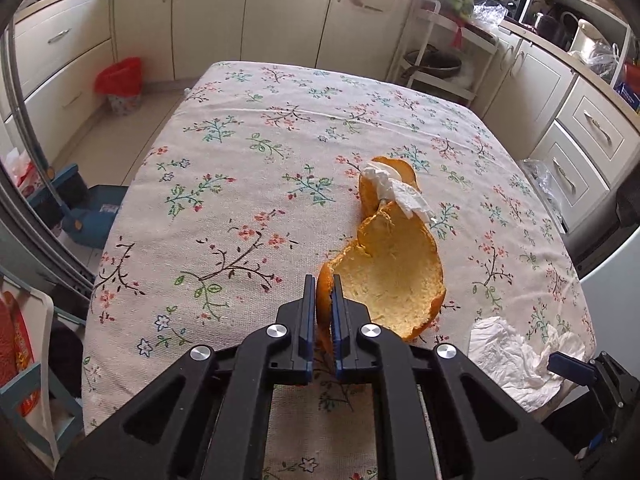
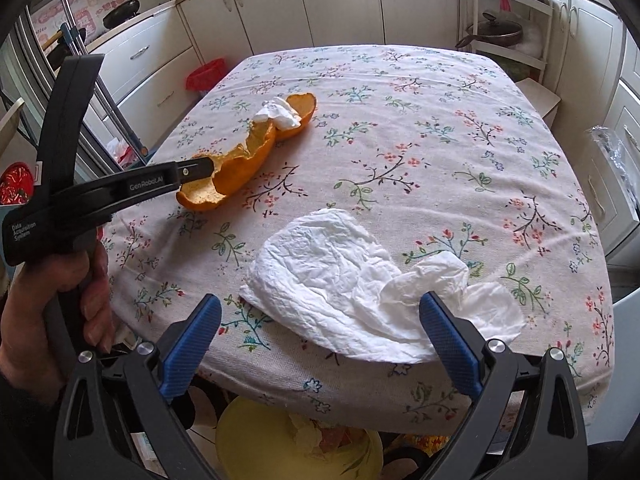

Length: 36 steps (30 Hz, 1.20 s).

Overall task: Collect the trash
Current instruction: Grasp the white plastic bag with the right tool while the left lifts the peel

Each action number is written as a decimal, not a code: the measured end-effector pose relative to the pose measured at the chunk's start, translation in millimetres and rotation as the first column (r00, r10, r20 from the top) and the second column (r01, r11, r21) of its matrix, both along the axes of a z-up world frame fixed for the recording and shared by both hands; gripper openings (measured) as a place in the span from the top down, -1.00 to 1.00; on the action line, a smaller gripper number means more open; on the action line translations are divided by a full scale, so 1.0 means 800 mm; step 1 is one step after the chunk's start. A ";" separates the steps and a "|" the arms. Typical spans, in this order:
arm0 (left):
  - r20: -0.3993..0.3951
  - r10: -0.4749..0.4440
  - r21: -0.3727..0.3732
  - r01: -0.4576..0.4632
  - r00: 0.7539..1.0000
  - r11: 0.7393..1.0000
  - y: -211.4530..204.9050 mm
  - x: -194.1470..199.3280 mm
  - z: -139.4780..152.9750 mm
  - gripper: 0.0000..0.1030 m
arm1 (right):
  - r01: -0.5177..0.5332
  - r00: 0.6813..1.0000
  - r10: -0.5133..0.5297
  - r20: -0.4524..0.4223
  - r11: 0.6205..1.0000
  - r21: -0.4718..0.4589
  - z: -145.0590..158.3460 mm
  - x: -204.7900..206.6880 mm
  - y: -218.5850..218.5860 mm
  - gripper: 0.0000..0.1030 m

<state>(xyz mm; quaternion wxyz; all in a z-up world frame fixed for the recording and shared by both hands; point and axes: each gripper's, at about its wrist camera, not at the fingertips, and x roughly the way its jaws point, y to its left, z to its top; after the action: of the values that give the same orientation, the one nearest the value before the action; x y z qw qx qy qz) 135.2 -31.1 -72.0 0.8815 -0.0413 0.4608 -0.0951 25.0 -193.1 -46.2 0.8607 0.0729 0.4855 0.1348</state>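
Observation:
A long orange peel (image 1: 392, 264) lies on the floral tablecloth (image 1: 248, 152), with a small white tissue scrap (image 1: 394, 192) on its far end. My left gripper (image 1: 323, 284) is shut on the near edge of the peel; it also shows in the right wrist view (image 2: 200, 170) holding the peel (image 2: 244, 160). A large crumpled white tissue (image 2: 352, 280) lies near the table's front edge, also visible in the left wrist view (image 1: 516, 360). My right gripper (image 2: 320, 316) is open, its fingers on either side of the tissue's near edge.
A yellow bin (image 2: 296, 440) with scraps inside sits below the table's front edge. A red-lined waste basket (image 1: 120, 84) stands on the floor at the far left. Cabinets (image 1: 208, 12) and a cart with a pan (image 2: 496, 32) surround the table.

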 end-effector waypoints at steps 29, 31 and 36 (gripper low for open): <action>0.031 0.032 -0.104 -0.029 0.999 0.994 0.034 -0.049 0.035 0.91 | 0.022 0.997 -0.030 0.066 0.993 0.115 0.016 -0.010 -0.012 0.73; 0.016 0.041 -0.070 -0.040 0.999 0.997 0.035 -0.051 0.028 0.91 | 0.018 0.997 -0.026 0.076 0.995 0.102 0.017 -0.013 -0.012 0.73; -0.026 0.030 -0.004 -0.030 0.999 1.000 0.026 -0.053 0.011 0.80 | 0.020 0.995 -0.027 0.091 0.996 0.082 0.020 -0.021 -0.013 0.73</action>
<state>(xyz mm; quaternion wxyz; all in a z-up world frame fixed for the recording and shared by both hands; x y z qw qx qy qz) 92.5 -10.7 -63.0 0.8767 -0.0514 0.4711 -0.0825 8.0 -203.8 -30.6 0.8801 0.1073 0.4383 0.1475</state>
